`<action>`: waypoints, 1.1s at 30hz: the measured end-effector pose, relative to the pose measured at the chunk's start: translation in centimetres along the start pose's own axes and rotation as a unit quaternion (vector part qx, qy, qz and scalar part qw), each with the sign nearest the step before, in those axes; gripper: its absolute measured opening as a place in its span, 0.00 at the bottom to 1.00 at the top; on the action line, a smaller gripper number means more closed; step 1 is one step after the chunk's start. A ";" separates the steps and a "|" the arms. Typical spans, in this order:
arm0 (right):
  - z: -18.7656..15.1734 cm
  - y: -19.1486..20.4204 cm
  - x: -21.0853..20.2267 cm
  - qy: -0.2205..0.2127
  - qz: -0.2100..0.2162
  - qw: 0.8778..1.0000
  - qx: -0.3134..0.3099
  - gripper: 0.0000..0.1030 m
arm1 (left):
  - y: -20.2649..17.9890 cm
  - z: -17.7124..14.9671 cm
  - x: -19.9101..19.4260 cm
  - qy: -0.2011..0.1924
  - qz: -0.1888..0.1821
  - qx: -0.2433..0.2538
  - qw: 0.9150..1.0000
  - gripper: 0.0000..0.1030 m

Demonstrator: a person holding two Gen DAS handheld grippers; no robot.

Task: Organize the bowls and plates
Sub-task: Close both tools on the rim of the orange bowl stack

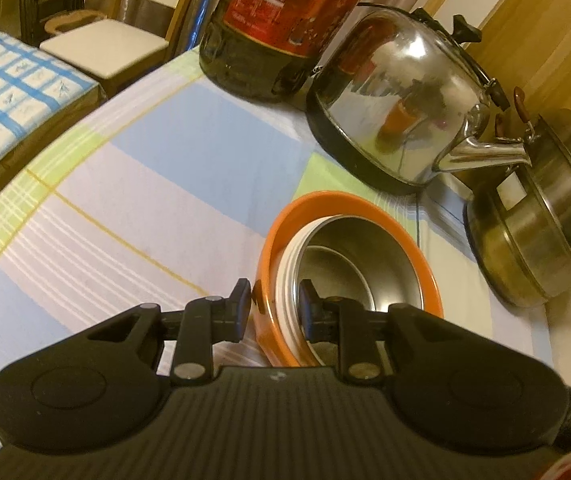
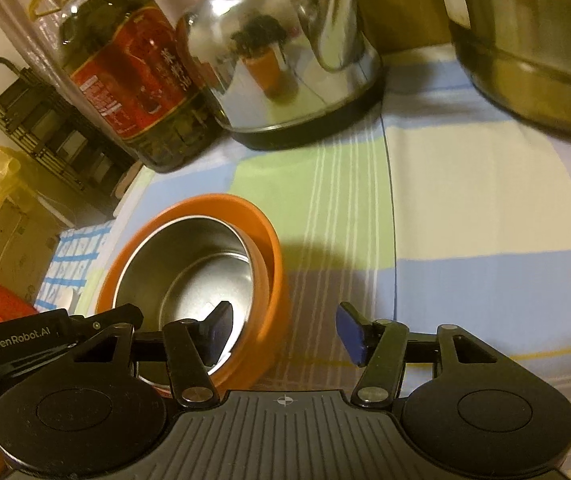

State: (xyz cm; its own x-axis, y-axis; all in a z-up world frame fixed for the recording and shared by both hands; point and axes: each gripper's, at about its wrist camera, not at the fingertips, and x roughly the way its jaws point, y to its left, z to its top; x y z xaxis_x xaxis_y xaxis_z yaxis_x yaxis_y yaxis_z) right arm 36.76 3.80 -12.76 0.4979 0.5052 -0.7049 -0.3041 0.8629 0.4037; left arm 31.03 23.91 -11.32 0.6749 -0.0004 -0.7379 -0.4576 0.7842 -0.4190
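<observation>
The left gripper (image 1: 275,304) pinches the orange bowl (image 1: 385,212) rim, maybe the steel bowl (image 1: 349,256) inside too. The right gripper (image 2: 285,332) is spread wide. A kettle (image 1: 397,112) and a pot (image 1: 545,232) cut off by the edge stand close behind.

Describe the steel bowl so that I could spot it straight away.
Start from the shiny kettle on the striped tablecloth; just in front sits an orange bowl. The steel bowl is nested inside it, the only bare metal dish there without lid, spout or handle.
</observation>
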 end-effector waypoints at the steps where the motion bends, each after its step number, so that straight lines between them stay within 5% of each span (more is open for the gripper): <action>1: 0.0 -0.1 0.1 0.002 0.000 1.000 0.004 0.56 | 0.1 0.0 0.1 0.001 -0.001 -0.003 1.000 0.22; 28: -0.6 -0.1 1.6 0.004 0.019 0.999 0.044 0.55 | 0.6 -0.2 1.1 0.004 -0.014 -0.015 1.000 0.24; 33: -0.5 -0.1 1.7 0.008 0.024 0.999 0.046 0.46 | 0.8 -0.1 1.2 0.004 -0.016 -0.018 1.000 0.25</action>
State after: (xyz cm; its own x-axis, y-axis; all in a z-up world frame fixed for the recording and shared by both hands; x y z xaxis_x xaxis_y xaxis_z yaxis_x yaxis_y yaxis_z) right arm 37.21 4.62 -14.31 0.4709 0.5472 -0.6919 -0.2509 0.8350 0.4896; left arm 31.39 24.44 -12.55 0.6854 -0.0295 -0.7276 -0.4572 0.7602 -0.4615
